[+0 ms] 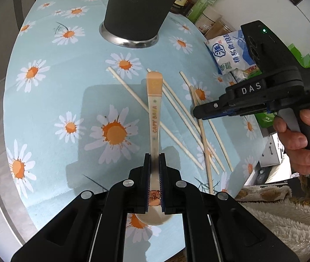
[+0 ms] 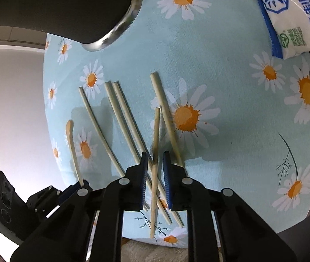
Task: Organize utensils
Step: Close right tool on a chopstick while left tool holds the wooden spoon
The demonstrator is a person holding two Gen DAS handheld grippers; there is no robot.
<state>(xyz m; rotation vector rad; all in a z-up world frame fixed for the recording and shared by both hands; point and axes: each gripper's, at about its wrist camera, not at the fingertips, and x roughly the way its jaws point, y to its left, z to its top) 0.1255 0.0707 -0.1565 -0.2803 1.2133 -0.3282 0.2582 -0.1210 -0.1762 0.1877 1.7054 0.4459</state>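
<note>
The left tool [image 1: 154, 170] pinches the spoon [image 1: 154, 109] by its neck, handle pointing to twelve o'clock toward the black holder [image 1: 133, 11]. The right tool [image 2: 155, 168] straddles a tan chopstick [image 2: 155, 163] without clamping it; squeeze fully before lifting off the table [image 2: 231, 152].

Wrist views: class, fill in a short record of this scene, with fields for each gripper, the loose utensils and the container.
Left gripper: shut on the spoon, near its bowl
Right gripper: open, jaws either side of a wooden chopstick
Loose utensils: pale chopsticks lying on the daisy tablecloth
Container: black cup with a steel base, beyond the utensils
</note>
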